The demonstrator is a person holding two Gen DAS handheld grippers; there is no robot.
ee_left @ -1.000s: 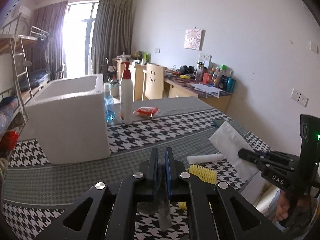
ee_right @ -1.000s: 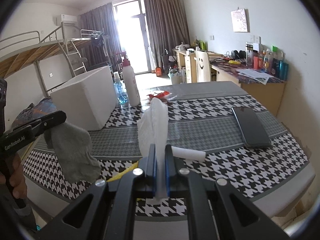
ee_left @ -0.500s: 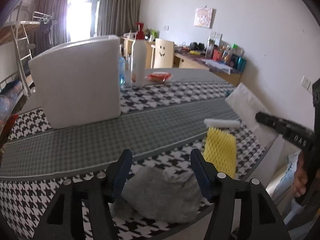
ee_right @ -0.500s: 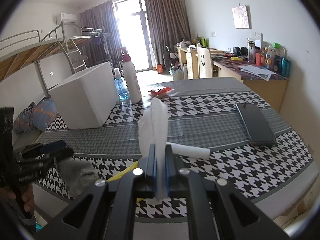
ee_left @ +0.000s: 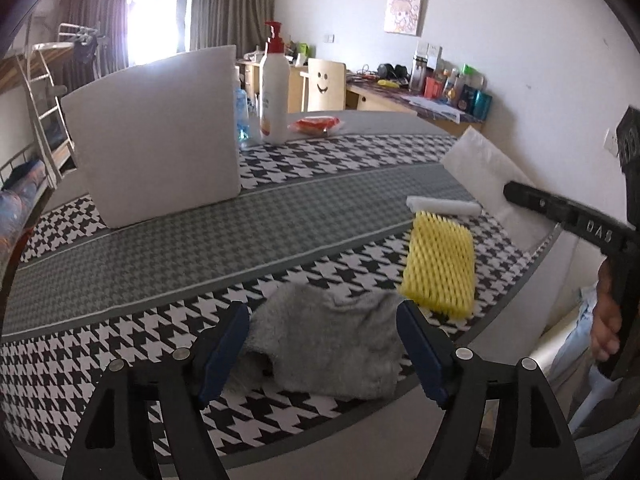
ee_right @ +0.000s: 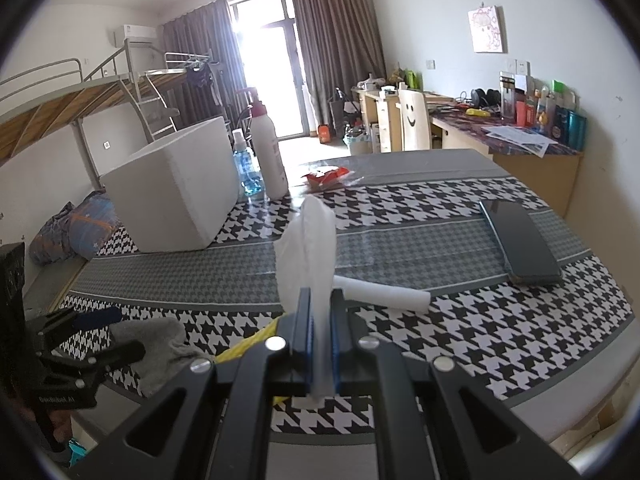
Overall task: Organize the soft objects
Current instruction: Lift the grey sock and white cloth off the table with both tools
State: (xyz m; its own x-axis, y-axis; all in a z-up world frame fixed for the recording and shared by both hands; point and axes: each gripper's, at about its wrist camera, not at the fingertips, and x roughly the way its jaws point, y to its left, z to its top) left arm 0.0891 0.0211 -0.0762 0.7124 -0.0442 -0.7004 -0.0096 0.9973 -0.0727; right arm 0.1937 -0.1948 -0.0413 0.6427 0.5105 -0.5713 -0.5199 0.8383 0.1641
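Observation:
A grey cloth [ee_left: 332, 344] lies crumpled on the houndstooth table near its front edge. My left gripper [ee_left: 324, 344] is open, its jaws on either side of the cloth. A yellow foam net sleeve [ee_left: 440, 260] lies just right of it, with a white foam roll [ee_left: 442, 205] behind. My right gripper [ee_right: 319, 340] is shut on a white tissue [ee_right: 308, 240], held upright above the table. The grey cloth [ee_right: 160, 344] and left gripper [ee_right: 100, 340] show at lower left in the right wrist view. The white foam roll [ee_right: 384, 290] lies beyond the tissue.
A white foam box [ee_left: 156, 136] stands at the back left. Beside it are a white pump bottle [ee_left: 274, 92], a blue bottle [ee_left: 242, 116] and a red packet [ee_left: 316, 124]. A dark phone [ee_right: 520, 240] lies at the right. A desk and chair stand behind.
My left gripper lowered the grey cloth onto the table and opened, releasing it. The right gripper kept holding the tissue, nearly still.

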